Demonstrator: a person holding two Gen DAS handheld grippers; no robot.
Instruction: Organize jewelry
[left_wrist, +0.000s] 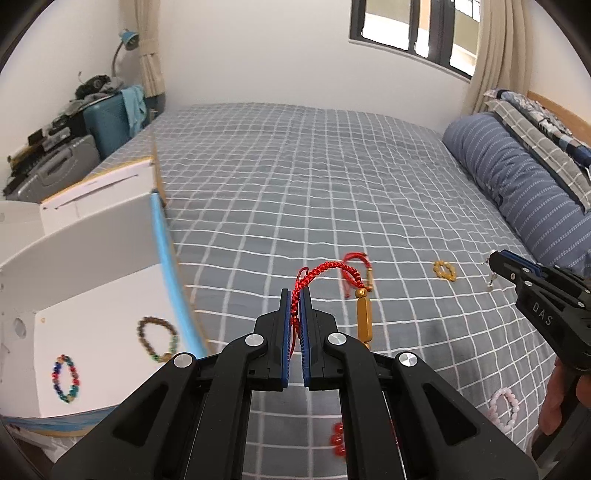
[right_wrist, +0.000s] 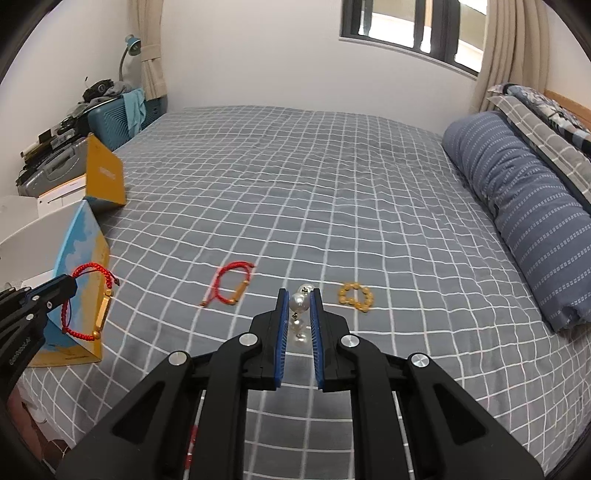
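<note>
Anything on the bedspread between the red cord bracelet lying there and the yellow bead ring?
Right wrist view: only the right tongs holding the pearl earring; red cord bracelet, yellow bead ring.

Checked bed (right_wrist: 295, 184) carries red bracelet (right_wrist: 231, 286), amber bracelet (right_wrist: 355, 297), box (right_wrist: 79, 295).

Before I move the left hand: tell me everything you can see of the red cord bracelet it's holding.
The red cord bracelet is braided red cord, apparently with a gold-coloured tube bead and small round gold beads at its ends. The left gripper is shut on the cord; the loop hangs free above the bed, next to the open box.
</note>
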